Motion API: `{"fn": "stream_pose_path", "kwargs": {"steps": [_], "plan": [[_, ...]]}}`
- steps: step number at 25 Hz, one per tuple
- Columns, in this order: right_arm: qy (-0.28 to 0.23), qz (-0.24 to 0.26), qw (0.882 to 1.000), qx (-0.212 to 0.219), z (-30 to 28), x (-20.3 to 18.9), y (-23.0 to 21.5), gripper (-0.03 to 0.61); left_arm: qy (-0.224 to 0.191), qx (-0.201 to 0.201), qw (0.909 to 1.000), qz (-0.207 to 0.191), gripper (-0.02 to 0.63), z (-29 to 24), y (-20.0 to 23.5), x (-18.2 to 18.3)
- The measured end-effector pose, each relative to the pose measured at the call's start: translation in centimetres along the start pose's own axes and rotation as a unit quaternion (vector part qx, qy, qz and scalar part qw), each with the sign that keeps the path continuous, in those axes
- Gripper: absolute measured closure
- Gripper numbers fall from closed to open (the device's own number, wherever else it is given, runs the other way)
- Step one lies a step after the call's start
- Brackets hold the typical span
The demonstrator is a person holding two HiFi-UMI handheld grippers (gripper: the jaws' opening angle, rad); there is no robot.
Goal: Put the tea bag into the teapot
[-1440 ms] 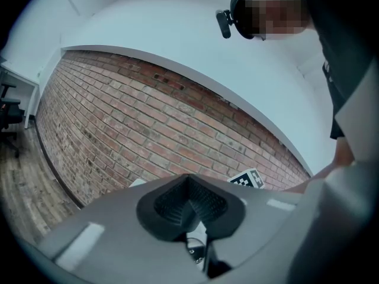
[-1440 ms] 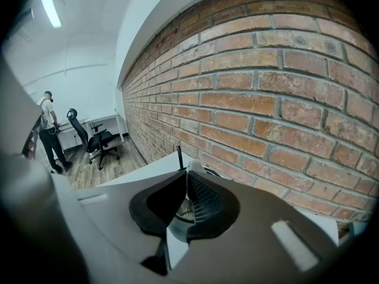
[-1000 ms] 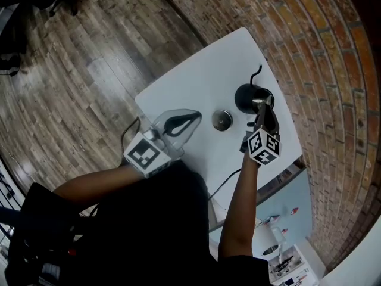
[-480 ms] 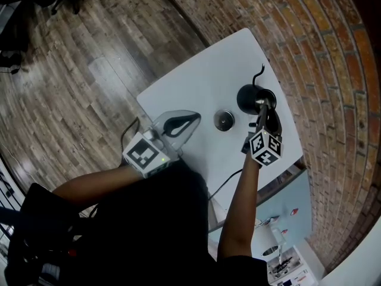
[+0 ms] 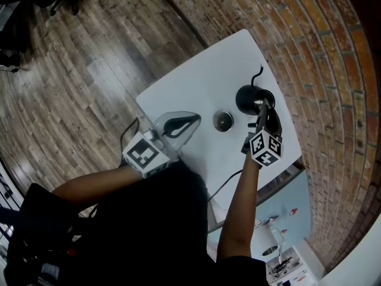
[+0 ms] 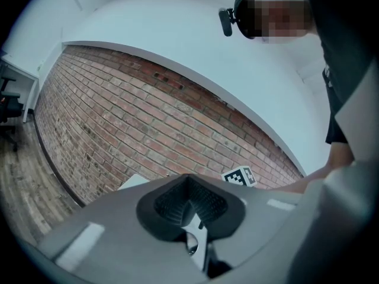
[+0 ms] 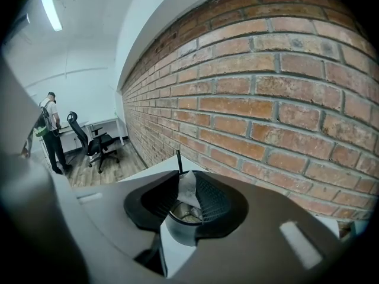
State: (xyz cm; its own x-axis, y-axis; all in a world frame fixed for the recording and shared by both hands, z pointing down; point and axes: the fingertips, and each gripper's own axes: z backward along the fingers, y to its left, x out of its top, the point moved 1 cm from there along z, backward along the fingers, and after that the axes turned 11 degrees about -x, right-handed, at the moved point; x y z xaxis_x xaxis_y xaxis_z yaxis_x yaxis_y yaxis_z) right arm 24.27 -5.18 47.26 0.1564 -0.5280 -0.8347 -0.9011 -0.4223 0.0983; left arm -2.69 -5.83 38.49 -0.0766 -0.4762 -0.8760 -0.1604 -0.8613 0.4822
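Tea bag (image 7: pixel 188 189) delivery looks nearly done, though the bag is not in yet. Nearest, the left gripper (image 5: pixel 194 118) hangs idle, tips together on nothing, at 9 o'clock of the lid (image 5: pixel 222 120) on the white table (image 5: pixel 202 79). Farther on, the right gripper (image 5: pixel 261 108) reaches from 6 o'clock over the open teapot (image 5: pixel 246 98). Its jaws have just been opening, and the bag sits loose between them above the mouth. It has yet to drop inside.
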Motion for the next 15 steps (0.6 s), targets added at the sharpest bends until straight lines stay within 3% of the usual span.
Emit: {"fn": "stream_pose_path", "kwargs": {"steps": [15], "plan": [[0.003,0.002,1.000,0.004,0.03,-0.18,-0.18,0.475,0.006,0.002,1.0000,0.002,0.614,0.19,0.10,-0.62]]}}
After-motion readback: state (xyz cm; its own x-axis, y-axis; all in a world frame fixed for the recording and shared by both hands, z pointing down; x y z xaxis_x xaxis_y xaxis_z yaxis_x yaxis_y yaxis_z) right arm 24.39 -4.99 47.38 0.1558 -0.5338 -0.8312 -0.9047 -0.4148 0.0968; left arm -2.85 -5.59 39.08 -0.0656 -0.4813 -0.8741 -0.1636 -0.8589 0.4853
